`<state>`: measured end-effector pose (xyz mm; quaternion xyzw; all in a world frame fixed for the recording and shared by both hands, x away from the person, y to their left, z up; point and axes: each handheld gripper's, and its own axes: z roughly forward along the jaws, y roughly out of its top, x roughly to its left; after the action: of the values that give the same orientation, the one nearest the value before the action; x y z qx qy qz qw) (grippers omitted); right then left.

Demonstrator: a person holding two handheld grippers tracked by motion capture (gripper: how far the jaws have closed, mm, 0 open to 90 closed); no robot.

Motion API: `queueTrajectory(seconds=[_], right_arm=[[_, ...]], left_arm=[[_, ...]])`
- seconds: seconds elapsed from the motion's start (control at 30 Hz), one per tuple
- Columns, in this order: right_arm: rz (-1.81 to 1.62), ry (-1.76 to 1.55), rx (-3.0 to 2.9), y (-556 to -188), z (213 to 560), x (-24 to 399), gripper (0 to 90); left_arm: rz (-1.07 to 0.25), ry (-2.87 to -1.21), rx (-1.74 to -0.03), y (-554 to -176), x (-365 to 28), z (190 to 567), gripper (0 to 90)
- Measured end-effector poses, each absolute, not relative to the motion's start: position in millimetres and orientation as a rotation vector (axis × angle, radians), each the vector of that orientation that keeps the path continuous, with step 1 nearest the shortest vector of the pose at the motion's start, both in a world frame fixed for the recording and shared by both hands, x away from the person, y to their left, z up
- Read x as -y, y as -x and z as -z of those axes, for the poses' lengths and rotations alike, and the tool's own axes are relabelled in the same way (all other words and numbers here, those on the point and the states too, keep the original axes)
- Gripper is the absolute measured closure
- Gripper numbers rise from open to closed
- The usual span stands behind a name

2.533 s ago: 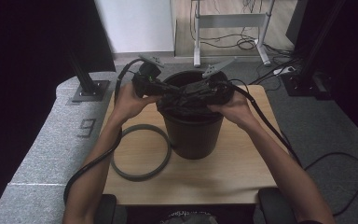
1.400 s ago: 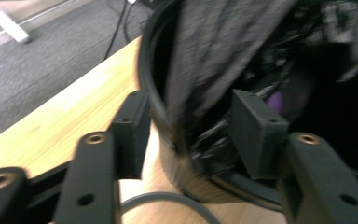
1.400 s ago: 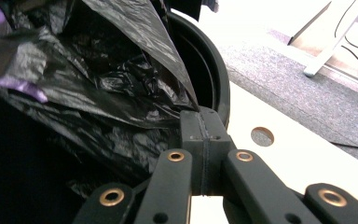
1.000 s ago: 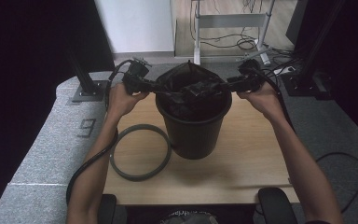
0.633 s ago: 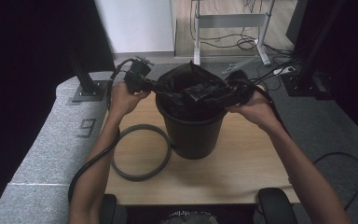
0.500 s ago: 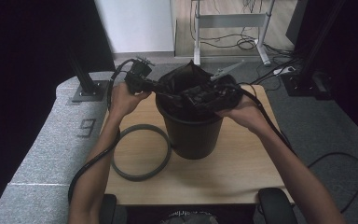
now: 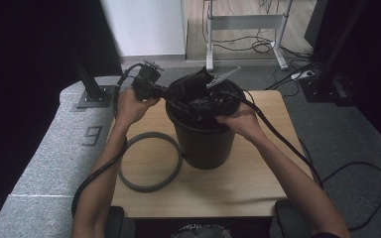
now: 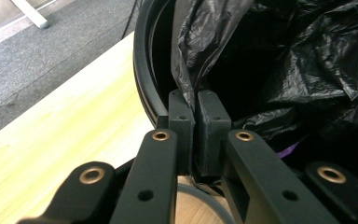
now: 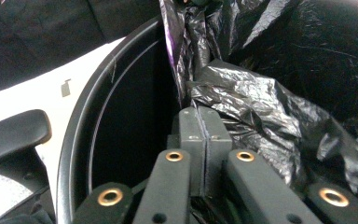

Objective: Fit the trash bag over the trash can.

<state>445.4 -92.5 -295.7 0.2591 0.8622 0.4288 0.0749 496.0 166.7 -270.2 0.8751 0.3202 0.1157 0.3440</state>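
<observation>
Grippers pinching bag in bin on table.
High view: bin point(image 7: 202, 141) stands on table point(image 7: 238, 181), ring point(image 7: 149, 161) beside it. Left gripper point(image 8: 193, 105) view: jaws clamp bag point(image 8: 303, 60) at rim. Right gripper point(image 9: 204, 116) view: jaws just closed, pinching bag fold.

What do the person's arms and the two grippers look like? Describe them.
Both forearms are bare, with no sleeves showing. The left gripper and right gripper are black, with blocky fingers on arms with brass-ringed pivots. A thick black cable trails from the right one.
</observation>
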Motion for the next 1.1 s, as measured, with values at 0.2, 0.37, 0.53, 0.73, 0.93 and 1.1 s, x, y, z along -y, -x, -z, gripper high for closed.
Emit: queueTrajectory(seconds=[0.2,0.37,0.53,0.73,0.93,1.1], right_arm=[[-1.181,-0.781,-2.549,-444.9,289.3,102.3,88.9],[-1.119,-0.860,-2.446,-454.5,271.0,133.9,88.9],[-1.060,-0.949,-2.343,-466.5,257.5,168.3,89.0],[-1.017,-1.048,-2.258,-482.3,256.2,202.5,89.1],[-0.937,-1.098,-2.245,-490.9,268.6,215.6,89.0],[-0.914,-1.129,-2.234,-492.9,270.5,222.8,89.1]], left_arm=[[-0.332,-2.264,-0.855,-497.1,-174.3,267.7,87.4],[-0.360,-2.251,-0.889,-499.4,-184.9,264.0,87.7],[-0.373,-2.246,-0.924,-502.2,-195.2,262.8,87.8],[-0.367,-2.244,-0.966,-507.4,-204.6,266.6,87.9],[-0.376,-2.256,-1.019,-514.3,-215.1,274.0,88.1],[-0.370,-2.255,-1.024,-515.9,-217.4,275.0,88.2]])
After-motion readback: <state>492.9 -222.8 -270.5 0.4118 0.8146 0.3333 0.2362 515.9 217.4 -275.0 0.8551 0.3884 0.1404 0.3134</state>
